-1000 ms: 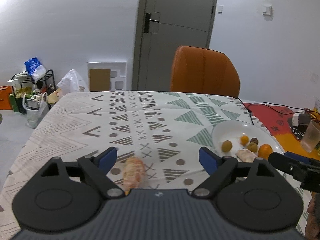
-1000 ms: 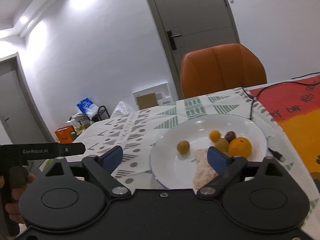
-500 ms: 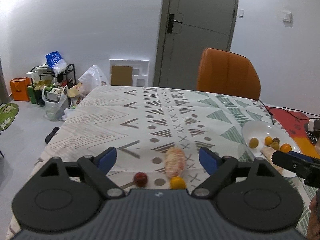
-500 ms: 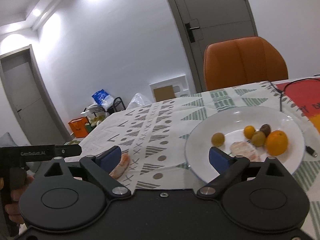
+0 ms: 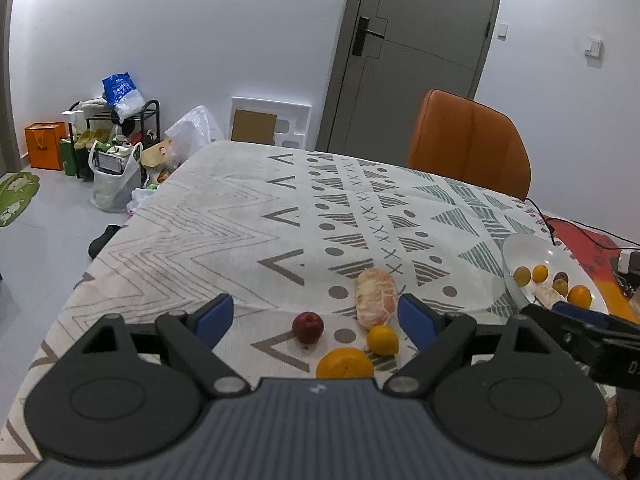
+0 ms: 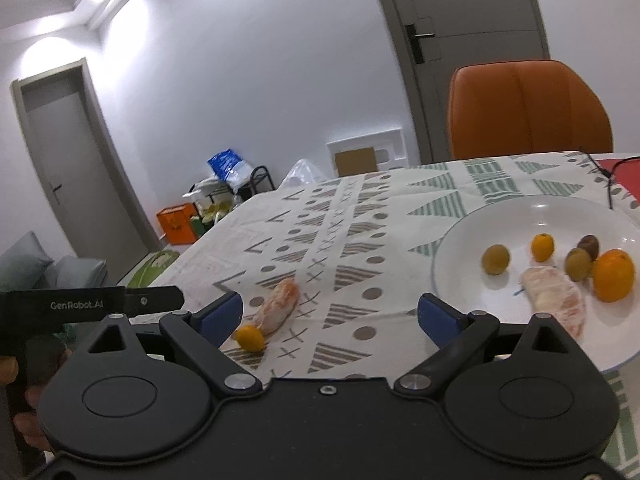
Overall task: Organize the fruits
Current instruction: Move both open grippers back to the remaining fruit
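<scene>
On the patterned tablecloth lie a red apple [image 5: 307,327], a small orange [image 5: 383,340], a larger orange [image 5: 345,364] and a peeled citrus piece [image 5: 376,298]. My left gripper [image 5: 316,318] hovers open over them, nothing between its blue pads. A white plate [image 6: 472,240] at the right holds two greenish fruits, a small orange, a dark fruit, an orange [image 6: 613,275] and a peeled piece [image 6: 554,295]. My right gripper [image 6: 330,312] is open above the cloth between the peeled citrus piece [image 6: 278,305] with the small orange [image 6: 249,337] and the plate.
An orange chair [image 5: 468,144] stands behind the table's far edge. A black cable [image 5: 548,224] runs past the plate [image 5: 524,246] onto a red mat [image 5: 588,242]. Bags and a rack [image 5: 116,132] crowd the floor at the left. A hand [image 6: 16,376] grips the left handle.
Both grippers have drawn back and shifted left. The apple and two oranges have come into the left wrist view; the plate has slid to the right in both views.
</scene>
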The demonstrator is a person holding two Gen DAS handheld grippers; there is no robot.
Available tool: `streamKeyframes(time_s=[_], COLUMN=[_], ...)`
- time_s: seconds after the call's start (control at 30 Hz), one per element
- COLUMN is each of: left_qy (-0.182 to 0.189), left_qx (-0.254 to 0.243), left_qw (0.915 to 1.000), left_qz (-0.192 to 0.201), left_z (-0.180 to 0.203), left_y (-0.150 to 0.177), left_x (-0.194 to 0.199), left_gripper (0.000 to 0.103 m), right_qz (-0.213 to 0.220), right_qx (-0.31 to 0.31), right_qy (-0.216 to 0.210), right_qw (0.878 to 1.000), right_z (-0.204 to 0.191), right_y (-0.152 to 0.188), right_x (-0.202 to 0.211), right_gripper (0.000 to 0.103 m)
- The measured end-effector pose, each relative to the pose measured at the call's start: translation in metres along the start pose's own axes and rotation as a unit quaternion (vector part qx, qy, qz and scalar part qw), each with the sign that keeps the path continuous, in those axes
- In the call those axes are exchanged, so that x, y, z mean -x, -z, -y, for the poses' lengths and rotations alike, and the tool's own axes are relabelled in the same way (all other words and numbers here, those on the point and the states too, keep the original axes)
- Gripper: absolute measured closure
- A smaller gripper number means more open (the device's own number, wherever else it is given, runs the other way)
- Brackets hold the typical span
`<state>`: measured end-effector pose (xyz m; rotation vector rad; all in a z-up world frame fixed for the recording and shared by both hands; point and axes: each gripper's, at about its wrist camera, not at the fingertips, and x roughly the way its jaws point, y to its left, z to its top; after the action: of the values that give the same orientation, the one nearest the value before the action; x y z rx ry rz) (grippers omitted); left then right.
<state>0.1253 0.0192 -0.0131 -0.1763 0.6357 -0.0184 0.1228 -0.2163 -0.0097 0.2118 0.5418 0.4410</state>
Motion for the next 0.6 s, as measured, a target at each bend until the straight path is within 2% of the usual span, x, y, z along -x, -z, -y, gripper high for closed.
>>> streamKeyframes(time_s=[0.2,0.37,0.5,0.6], left_qy=[0.009,0.02,0.029,0.031], left_qx=[0.011,0.016,0.015,0.015], left_qw=[0.9998,0.9993,0.9983,0.9973], left_qz=[-0.015,-0.027,-0.049,-0.065], left_z=[-0.002,0.0,0.002,0.003], left_y=[0.009,0.018,0.026,0.031], left_x=[-0.008,-0.012,-0.022,-0.031], left_gripper=[0.018,0.028,0.031,0.047], right_qz=[-0.013,-0.023,-0.026,-0.028], right_qx=[0.006,0.007,0.007,0.005], right_qy=[-0.009,-0.012,-0.015,-0.019], right_qw=[1.0,1.0,1.0,0.999], right_z=[-0.005,-0.006,-0.007,-0.006], right_y=[0.002,0.005,0.007,0.008], right_x=[-0.008,-0.012,-0.015,-0.016], right_gripper=[0.009,0.011,0.012,0.013])
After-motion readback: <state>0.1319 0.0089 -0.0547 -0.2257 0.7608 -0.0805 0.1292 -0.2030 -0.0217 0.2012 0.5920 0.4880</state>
